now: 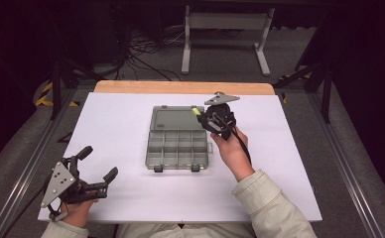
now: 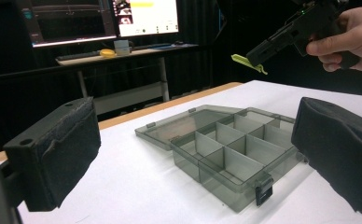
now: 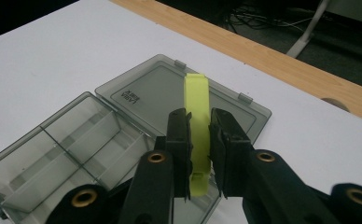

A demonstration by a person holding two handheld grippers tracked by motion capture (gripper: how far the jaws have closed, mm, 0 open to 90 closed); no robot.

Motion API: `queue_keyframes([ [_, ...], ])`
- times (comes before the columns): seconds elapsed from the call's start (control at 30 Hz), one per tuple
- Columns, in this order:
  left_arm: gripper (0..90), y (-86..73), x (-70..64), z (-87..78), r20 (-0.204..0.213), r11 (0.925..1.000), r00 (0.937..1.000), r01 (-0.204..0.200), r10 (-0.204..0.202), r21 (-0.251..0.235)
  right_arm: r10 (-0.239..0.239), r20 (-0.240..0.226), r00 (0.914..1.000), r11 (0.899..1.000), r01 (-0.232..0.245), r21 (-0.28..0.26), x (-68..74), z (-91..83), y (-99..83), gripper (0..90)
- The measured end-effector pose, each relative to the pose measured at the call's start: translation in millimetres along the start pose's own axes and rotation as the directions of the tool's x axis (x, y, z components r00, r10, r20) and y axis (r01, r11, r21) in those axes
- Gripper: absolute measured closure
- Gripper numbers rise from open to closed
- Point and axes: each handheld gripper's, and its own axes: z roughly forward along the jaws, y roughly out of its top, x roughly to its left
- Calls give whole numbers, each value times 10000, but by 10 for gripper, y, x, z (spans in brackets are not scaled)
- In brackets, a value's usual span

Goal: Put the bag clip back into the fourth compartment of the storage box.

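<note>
Gripping a flat yellow-green plastic strip (image 3: 198, 122), the right gripper (image 1: 216, 120) hangs above the open box.

Smoke-grey translucent plastic compartment box (image 1: 177, 147) lies near the middle of the white table top (image 1: 111, 124), its lid (image 1: 175, 118) folded flat on the far side and two dark latches at its near edge. Right gripper's jaws are closed narrowly on the strip's sides; the strip projects forward beyond them, over the lid in the right gripper view, clear of the box. In the left gripper view the strip (image 2: 249, 64) sits well above the dividers. Left gripper (image 1: 97, 165) rests near the table's near-left corner, well apart from the box, jaws spread wide with nothing between the pads (image 2: 58, 151).
</note>
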Motion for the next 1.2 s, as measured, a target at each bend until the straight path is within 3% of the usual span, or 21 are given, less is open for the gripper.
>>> queue_keyframes([
  [0.9, 17, 2, 1, -5, -9, 10000, 10000, 7, -7, 2, 16, -49, 10000, 9967, -12, 817, 40, 183, -180, 779],
  [1.2, 17, 1, 1, 0, 11, 10000, 10000, -3, 3, -9, 156, -155, 9998, 9899, -133, 1414, 16, 257, -235, 780],
])
